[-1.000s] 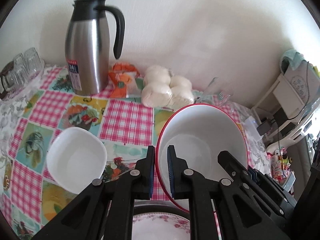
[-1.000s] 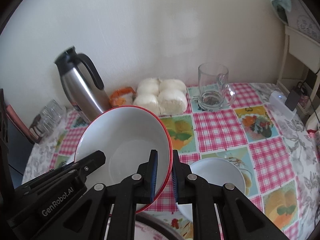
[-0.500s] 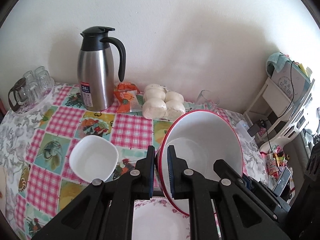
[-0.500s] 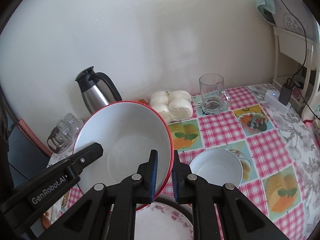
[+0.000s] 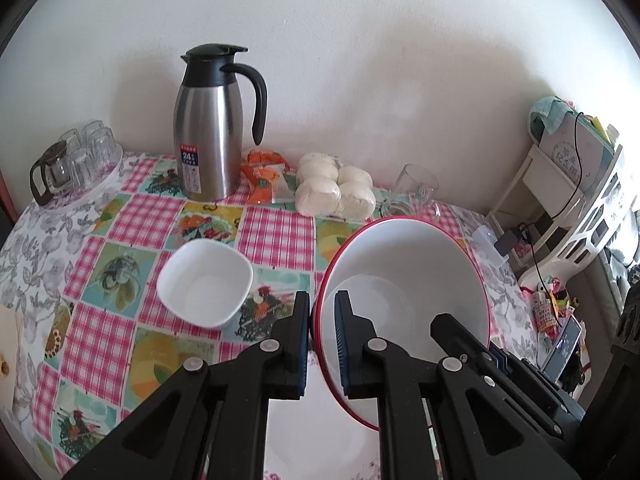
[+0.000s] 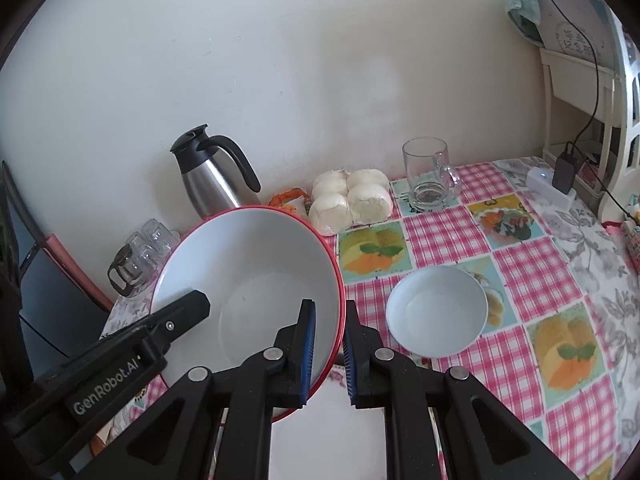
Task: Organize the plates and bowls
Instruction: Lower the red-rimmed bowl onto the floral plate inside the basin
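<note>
A large white bowl with a red rim [image 5: 408, 264] [image 6: 248, 264] hangs tilted above the table, held from both sides. My left gripper [image 5: 322, 300] is shut on its left rim and my right gripper [image 6: 330, 308] is shut on its right rim. Beneath it lies a white plate with pink flowers [image 5: 316, 432] [image 6: 344, 420], partly hidden by the grippers. A small square white bowl [image 5: 206, 282] sits on the checked cloth to the left. A round white bowl [image 6: 438, 310] sits to the right.
By the wall stand a steel thermos jug [image 5: 210, 132], an orange packet [image 5: 262, 174], wrapped white buns [image 5: 336, 190] and a glass mug [image 6: 428, 174]. A tray of glasses [image 5: 76, 160] is at the far left. A white shelf unit [image 5: 568, 184] stands past the table's right edge.
Both grippers have risen and drawn back from the wall with the big bowl between them. The jug and buns look farther off, and more of the flowered plate shows below.
</note>
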The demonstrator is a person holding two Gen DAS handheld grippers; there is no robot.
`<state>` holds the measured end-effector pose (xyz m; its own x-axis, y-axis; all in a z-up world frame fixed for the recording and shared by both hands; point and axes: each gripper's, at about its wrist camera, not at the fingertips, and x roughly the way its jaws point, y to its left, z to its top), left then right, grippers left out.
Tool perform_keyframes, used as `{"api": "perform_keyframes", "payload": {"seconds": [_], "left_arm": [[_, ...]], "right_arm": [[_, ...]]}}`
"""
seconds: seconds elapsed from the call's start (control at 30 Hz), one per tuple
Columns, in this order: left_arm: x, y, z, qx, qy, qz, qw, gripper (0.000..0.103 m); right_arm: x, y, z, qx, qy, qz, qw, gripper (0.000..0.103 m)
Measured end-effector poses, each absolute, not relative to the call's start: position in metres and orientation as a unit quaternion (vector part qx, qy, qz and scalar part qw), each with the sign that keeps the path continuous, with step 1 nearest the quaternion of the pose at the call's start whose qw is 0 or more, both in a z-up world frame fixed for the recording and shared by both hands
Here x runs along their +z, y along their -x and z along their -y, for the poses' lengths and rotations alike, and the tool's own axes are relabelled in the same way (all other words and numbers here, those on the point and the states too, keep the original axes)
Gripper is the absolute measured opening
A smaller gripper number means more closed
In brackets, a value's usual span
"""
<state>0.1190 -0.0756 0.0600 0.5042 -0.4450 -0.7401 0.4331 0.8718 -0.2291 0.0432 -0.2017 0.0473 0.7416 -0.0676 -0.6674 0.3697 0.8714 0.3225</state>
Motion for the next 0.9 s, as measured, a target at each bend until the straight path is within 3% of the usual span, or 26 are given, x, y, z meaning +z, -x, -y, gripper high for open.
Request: {"api": "perform_keyframes", "payload": {"seconds": [0.9], "left_arm": [[-0.019, -0.119, 0.071, -0.223, -0.011, -0.551, 0.805, 0.012]], "right_arm": [[-0.032, -0.039, 0.198, -0.124, -0.269, -0.442, 0.847, 0.014]]}}
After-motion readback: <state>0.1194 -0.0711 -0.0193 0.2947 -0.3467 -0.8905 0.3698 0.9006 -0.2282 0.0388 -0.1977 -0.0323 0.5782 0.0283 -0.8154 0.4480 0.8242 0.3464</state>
